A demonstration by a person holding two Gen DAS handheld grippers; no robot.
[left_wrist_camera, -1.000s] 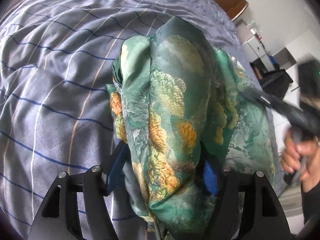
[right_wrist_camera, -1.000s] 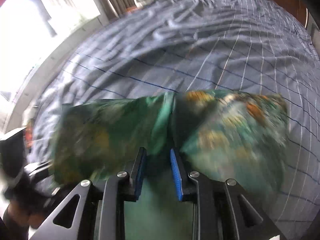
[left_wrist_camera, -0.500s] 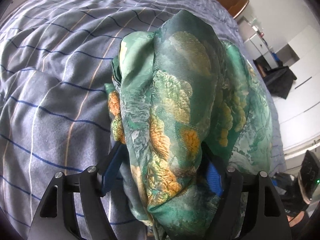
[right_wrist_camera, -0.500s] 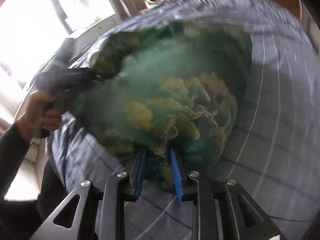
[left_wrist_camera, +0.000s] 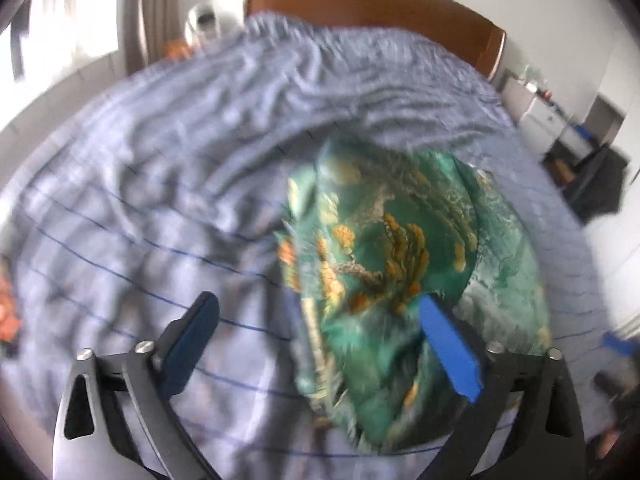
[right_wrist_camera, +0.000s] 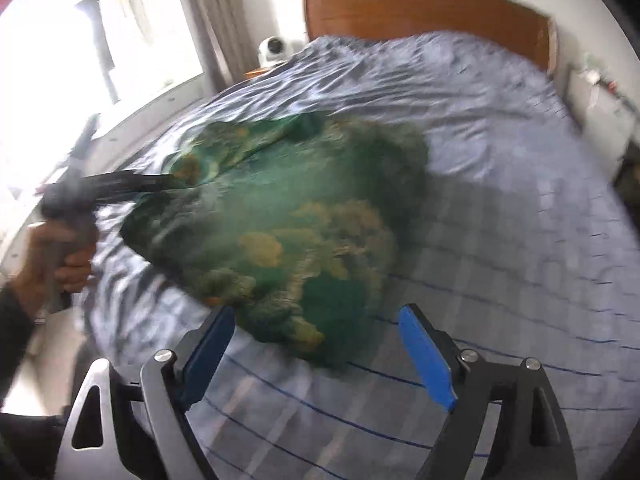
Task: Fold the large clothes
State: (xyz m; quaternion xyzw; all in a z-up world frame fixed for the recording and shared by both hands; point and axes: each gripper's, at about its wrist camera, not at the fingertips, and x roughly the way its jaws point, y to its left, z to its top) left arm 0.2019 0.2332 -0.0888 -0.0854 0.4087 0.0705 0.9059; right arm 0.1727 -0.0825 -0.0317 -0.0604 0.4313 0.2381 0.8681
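Observation:
A green garment with gold and orange print [left_wrist_camera: 404, 264] lies bunched on the blue-grey striped bed cover [left_wrist_camera: 160, 208]. My left gripper [left_wrist_camera: 320, 340] is open, its jaws wide apart just before the garment's near edge, holding nothing. In the right wrist view the garment [right_wrist_camera: 296, 224] lies in a blurred heap. My right gripper [right_wrist_camera: 316, 354] is open and empty just in front of it. The left gripper [right_wrist_camera: 168, 180] shows there at the garment's left side, with the hand holding it.
A brown wooden headboard [right_wrist_camera: 424, 12] stands at the bed's far end. A window and curtain [right_wrist_camera: 120, 40] are on the left, with a small white camera [right_wrist_camera: 276, 50] beside the bed. White furniture and a dark chair [left_wrist_camera: 592, 184] stand right of the bed.
Both grippers held the garment before; both have opened and let it go. The garment has dropped onto the bed and both grippers have pulled back.

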